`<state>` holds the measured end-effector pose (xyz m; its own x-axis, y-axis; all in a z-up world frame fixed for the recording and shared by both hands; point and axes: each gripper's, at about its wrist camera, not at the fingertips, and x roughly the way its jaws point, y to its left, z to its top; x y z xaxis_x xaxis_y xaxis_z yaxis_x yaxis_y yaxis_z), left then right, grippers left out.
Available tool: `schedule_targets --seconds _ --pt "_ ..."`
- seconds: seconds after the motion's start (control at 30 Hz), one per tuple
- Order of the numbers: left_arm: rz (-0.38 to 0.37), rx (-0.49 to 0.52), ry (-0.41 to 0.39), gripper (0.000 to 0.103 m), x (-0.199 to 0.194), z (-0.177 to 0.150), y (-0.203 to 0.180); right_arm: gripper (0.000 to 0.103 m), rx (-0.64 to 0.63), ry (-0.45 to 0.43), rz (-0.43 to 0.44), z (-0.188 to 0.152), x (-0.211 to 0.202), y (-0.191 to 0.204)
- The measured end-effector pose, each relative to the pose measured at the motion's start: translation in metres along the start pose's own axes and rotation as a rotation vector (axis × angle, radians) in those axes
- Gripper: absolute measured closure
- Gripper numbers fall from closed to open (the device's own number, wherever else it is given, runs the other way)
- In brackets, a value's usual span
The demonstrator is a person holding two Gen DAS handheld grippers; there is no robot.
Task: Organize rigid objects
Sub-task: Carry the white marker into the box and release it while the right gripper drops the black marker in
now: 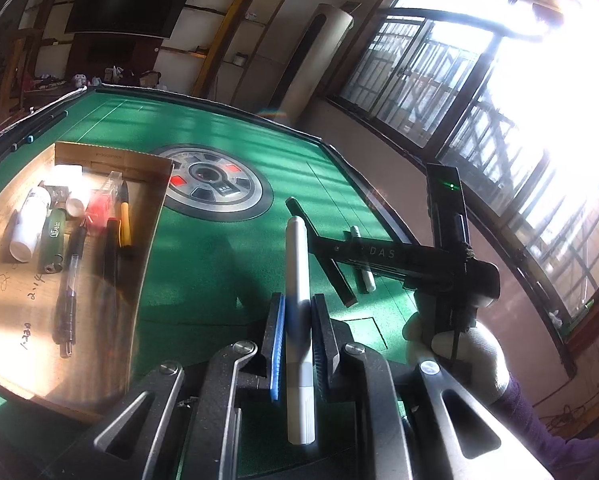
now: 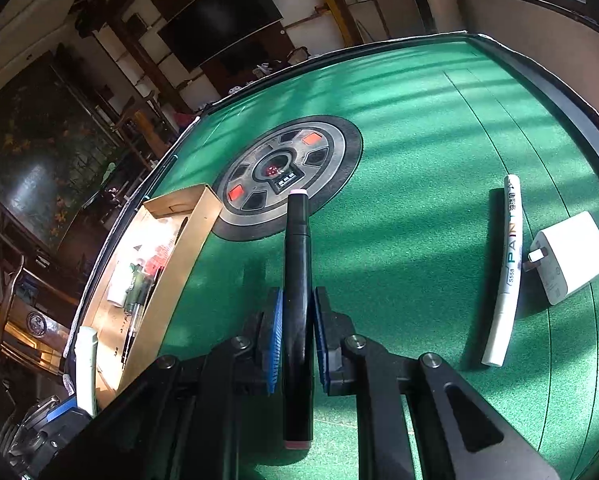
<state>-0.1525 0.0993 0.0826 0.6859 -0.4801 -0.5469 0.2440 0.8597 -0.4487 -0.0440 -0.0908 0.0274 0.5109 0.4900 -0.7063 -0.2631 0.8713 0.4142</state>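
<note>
My left gripper point(image 1: 298, 336) is shut on a white marker point(image 1: 297, 264) that points forward, held above the green table just right of the cardboard box point(image 1: 147, 216). My right gripper point(image 2: 297, 328) is shut on a black marker point(image 2: 297, 264) with pink ends, also held above the felt. The right gripper with its black marker point(image 1: 323, 240) shows in the left wrist view, to the right of the white marker. A white paint pen point(image 2: 509, 256) and a white charger plug point(image 2: 571, 258) lie on the felt to the right.
The cardboard box point(image 2: 179, 248) holds pens, a green lighter point(image 1: 53, 240), a white tube point(image 1: 29, 224) and a red item. A round dice panel point(image 2: 287, 172) sits in the green table's centre. The table's raised black rim point(image 2: 571, 108) runs along the right.
</note>
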Motion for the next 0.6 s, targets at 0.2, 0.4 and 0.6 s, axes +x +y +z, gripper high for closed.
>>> schedule_targets --seconds 0.2,0.4,0.6 --pt "-0.008 -0.034 -0.047 0.091 -0.023 0.008 0.015 0.089 -0.007 0.024 0.074 -0.007 0.003 0.023" --pt "0.073 -0.134 -0.121 0.091 -0.069 0.016 0.072 0.089 -0.045 0.069 0.184 -0.015 0.009 0.066" --pt "0.279 -0.200 -0.068 0.091 -0.073 0.019 0.133 0.088 -0.089 0.163 0.267 -0.021 0.039 0.118"
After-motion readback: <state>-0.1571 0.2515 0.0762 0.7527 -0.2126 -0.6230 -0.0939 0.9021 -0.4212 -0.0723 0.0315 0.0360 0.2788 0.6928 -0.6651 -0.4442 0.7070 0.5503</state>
